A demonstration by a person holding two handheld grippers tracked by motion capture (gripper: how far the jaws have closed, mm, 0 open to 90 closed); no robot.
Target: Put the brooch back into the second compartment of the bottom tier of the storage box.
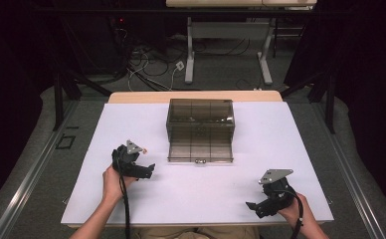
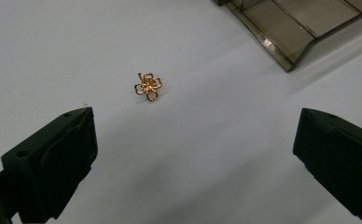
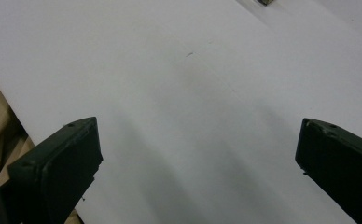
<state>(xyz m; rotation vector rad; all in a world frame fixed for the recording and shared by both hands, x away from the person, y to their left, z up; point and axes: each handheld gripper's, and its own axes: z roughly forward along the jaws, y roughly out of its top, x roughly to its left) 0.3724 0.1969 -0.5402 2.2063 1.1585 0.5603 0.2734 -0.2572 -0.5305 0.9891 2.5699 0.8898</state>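
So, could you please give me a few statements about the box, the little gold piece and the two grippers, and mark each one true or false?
1. The smoky clear box stands open on the white table. True.
2. The gold flower-shaped ornament lies inside the box. False: it lies on the bare table, apart from the box.
3. The left gripper has its jaws wide apart with nothing between them. True.
4. The right gripper is shut on the ornament. False: its jaws are open over bare table.
5. The ornament lies ahead of the left gripper's jaws, not touched by them. True.
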